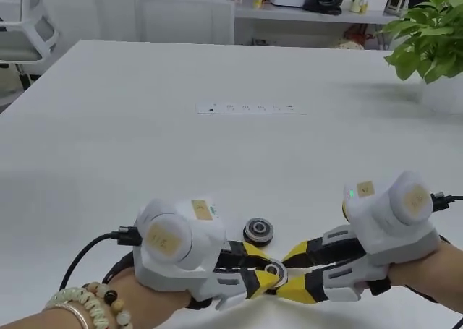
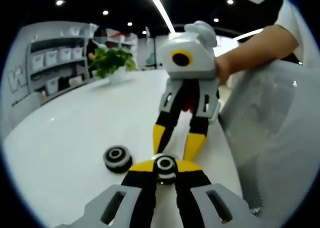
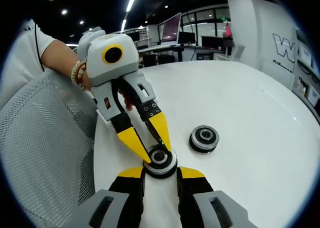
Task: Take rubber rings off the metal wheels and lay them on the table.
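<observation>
Nearest us: left gripper (image 1: 265, 275) and right gripper (image 1: 285, 274) meet nose to nose on 1 wheel (image 3: 160, 161), at the near edge of the table (image 1: 217, 155). Left jaws are clamped on its sides; right jaws look closed on it too. We judge 1 grip anchors the metal while the other works the rubber ring (image 3: 159, 173), not yet off. Wheel 2 (image 1: 258, 230) rests just beside, ring on, parked within reach.
</observation>
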### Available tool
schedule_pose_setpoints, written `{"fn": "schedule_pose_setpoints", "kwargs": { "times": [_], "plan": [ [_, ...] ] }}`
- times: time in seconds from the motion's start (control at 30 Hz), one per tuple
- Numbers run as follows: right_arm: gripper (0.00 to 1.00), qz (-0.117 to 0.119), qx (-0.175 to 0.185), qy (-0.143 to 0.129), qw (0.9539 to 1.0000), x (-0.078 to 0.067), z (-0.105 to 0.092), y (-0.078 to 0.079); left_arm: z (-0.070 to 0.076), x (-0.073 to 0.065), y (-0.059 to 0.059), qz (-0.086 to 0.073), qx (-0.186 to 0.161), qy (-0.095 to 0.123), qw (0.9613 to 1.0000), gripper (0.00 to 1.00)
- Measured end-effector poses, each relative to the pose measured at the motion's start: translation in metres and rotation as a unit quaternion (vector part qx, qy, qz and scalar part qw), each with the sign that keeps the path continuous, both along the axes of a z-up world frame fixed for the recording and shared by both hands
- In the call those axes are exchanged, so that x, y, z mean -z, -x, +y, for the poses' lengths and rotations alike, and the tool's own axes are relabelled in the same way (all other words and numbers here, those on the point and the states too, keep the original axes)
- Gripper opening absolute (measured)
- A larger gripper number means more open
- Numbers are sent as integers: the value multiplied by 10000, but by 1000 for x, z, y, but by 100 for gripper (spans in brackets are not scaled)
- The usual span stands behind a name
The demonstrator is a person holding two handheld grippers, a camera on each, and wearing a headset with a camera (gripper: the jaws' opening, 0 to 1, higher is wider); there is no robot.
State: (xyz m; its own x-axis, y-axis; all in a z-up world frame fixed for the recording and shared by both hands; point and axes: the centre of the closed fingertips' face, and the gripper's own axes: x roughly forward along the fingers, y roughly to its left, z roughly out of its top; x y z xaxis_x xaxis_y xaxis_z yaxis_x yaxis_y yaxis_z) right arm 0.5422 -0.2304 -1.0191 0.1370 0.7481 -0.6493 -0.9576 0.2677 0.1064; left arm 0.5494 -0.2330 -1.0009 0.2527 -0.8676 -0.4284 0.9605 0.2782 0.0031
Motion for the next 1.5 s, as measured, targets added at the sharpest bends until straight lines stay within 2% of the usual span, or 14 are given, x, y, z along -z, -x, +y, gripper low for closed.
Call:
{"fn": "schedule_pose_setpoints", "kwargs": {
  "times": [0.2,0.23,0.3,0.47,0.67,0.8,1.03,1.1,1.17,1.23,1.33,1.37,1.43,1.5],
  "plan": [
    [19,-18,-31,89,10000,1,-4,0,0,0,0,-16,1,-5,10000,14],
    [15,-72,-36,230,9997,4,-9,-1,0,0,0,-12,-2,1,10000,14],
    [13,-16,-3,153,9999,3,-8,0,0,0,0,3,-8,21,10000,14],
    [12,-84,-73,205,9997,3,-7,1,1,0,0,1,-25,19,10000,14],
    [4,-172,-96,313,9993,4,-9,0,1,0,0,10,-43,23,10000,14],
    [3,-203,-103,383,9990,4,-9,-1,1,0,0,10,-52,21,10000,14],
    [0,-166,264,631,9975,5,-13,-10,2,0,-1,7,-91,5,10000,14],
    [0,20,381,498,9980,2,-12,-9,2,0,-1,6,-98,5,10000,14],
    [0,43,425,478,9979,1,-14,-11,2,0,-1,5,-103,2,9999,14],
    [0,340,681,345,9965,0,-14,-10,1,0,-1,0,-102,0,9999,14],
    [0,905,1237,32,9882,-4,-16,-12,2,0,-1,2,-99,4,10000,14],
    [0,1196,1446,-145,9821,-7,-16,-13,1,0,-1,1,-96,5,10000,14],
    [0,1428,1596,-381,9761,-11,-15,-14,1,0,0,-1,-89,6,10000,14],
    [0,1655,1700,-405,9706,-9,-16,-12,1,0,0,-3,-68,12,10000,14]
  ]
}}
